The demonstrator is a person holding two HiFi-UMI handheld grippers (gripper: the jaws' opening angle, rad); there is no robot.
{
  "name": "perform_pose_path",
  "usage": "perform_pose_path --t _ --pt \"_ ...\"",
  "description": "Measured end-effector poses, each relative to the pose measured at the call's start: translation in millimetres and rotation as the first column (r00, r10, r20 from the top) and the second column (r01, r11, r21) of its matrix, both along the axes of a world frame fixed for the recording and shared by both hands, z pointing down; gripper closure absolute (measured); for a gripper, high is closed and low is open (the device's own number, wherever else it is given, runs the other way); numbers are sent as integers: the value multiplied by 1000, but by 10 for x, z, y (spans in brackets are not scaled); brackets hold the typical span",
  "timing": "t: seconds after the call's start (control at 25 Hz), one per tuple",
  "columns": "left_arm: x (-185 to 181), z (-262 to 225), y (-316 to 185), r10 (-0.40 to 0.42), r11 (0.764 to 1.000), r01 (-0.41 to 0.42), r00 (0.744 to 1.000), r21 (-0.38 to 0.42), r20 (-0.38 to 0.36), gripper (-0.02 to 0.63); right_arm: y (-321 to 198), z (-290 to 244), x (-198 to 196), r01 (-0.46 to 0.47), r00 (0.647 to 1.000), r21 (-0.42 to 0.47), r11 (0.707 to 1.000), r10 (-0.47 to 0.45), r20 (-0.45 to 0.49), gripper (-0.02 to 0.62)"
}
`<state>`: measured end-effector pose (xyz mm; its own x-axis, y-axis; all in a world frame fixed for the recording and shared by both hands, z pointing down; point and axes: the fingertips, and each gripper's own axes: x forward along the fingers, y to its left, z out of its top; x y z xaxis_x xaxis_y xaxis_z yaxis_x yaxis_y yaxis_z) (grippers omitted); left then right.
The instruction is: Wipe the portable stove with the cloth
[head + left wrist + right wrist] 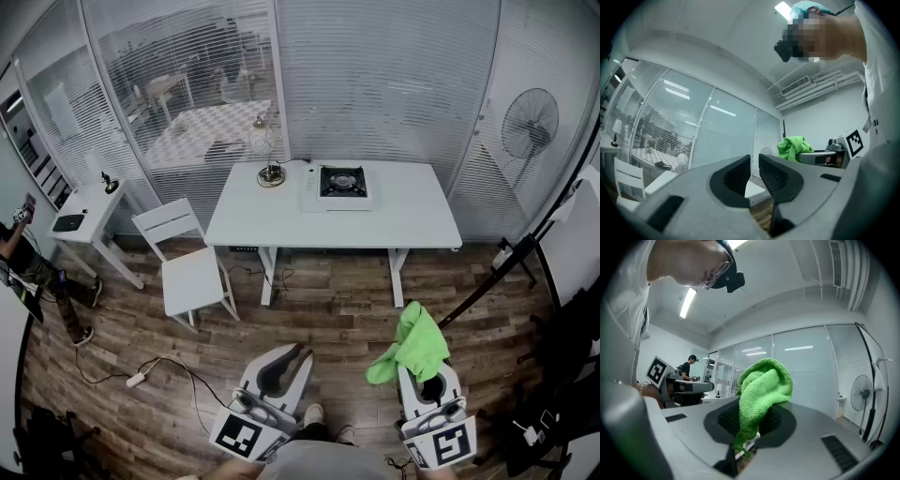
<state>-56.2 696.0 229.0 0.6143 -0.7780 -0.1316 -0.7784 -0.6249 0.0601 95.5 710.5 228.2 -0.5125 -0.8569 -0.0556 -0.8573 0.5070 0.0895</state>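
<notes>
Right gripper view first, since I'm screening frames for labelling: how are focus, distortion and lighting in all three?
Right gripper view: strong fisheye, dark corners; the green microfibre cloth is sharp, a ceiling strip light glares. Left gripper view: same bending, bright ceiling lamp blown out. Head view: evenly lit, glass wall bows, no motion blur.

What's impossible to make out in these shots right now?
Portable stove: too small in the head view to show dirt or knobs; absent from both gripper views.
Right tool: pads mostly covered by the green cloth, right gripper view.
Item beside the stove: too small to identify.
</notes>
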Motion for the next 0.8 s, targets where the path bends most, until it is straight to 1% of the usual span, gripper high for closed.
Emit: perform_pose_path --t 0.12,0.32,0.52,0.8 --pt "-82 25 -102 7 1000 -7 1000 -3 -10 548 -110 -12 -76 -5 1000 8 1000 4 23 546" --pt "-230 40 -183 20 1000 -20 1000 5 1 548 -217 3 -202 -26 999 17 1000 26 24 546" --pt "-361 52 -281 31 999 -31 999 -5 -10 548 -334 73 -339 -31 999 -9 999 31 19 546" --pt "-352 143 -571 28 999 -28 1000 -26 -11 548 -633 120 -347 -25 1000 -9 1000 25 15 546"
